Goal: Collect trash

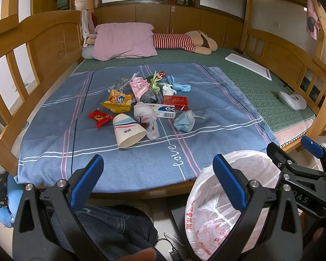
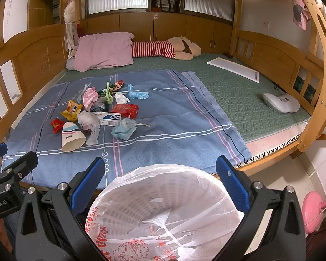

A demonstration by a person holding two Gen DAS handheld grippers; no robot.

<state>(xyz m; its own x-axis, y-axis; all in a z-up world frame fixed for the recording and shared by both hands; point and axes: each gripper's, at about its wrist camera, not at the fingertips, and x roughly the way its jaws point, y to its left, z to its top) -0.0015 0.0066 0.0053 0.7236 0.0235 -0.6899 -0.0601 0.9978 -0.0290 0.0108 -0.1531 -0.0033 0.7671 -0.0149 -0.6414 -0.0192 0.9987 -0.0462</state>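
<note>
Tongs first: left gripper (image 1: 158, 175) and right gripper (image 2: 160, 177) both gape wide, holding nothing. At six o'clock sits the white perforated bin with red-printed plastic liner (image 2: 163, 206), print cut off. At eleven, crumpled wrappers, tipped paper cup (image 2: 72, 138) and boxes litter the blue "love" sheet (image 2: 173, 126); cup lettering is unreadable.

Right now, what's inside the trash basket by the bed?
The trash basket holds only its white plastic liner bag with red print; through it the slotted basket wall shows. No trash is visible inside. The bottom is hidden under bunched bag folds, so anything small there cannot be seen.
</note>
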